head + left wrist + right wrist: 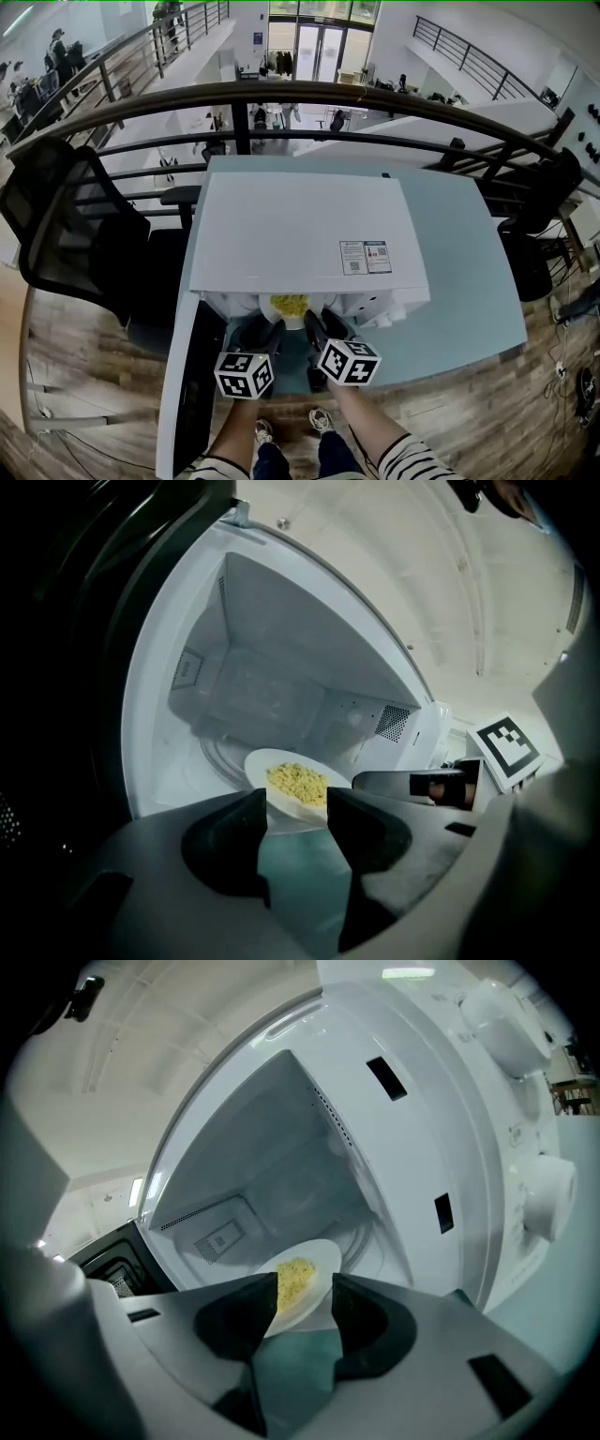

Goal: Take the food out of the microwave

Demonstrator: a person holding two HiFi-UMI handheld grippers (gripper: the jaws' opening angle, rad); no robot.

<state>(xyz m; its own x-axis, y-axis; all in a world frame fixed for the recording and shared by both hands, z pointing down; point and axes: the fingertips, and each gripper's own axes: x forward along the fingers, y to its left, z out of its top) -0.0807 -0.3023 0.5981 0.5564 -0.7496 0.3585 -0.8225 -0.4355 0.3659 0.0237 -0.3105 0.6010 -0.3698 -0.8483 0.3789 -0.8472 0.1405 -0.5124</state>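
- Our left hand-held gripper point(296, 808) and right hand-held gripper point(305, 1290) hover before the open microwave point(300, 234), jaws apart and empty.
- The plate of food point(292, 782) sits just inside.
- Next, we judge: clamp its rim and draw it out level.

A pale blue-green table point(464, 277) carries one white microwave point(300, 234).

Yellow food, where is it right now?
In the head view, the yellow food sits on a white plate at the open front of the white microwave, in the middle, just beyond the left gripper and right gripper.
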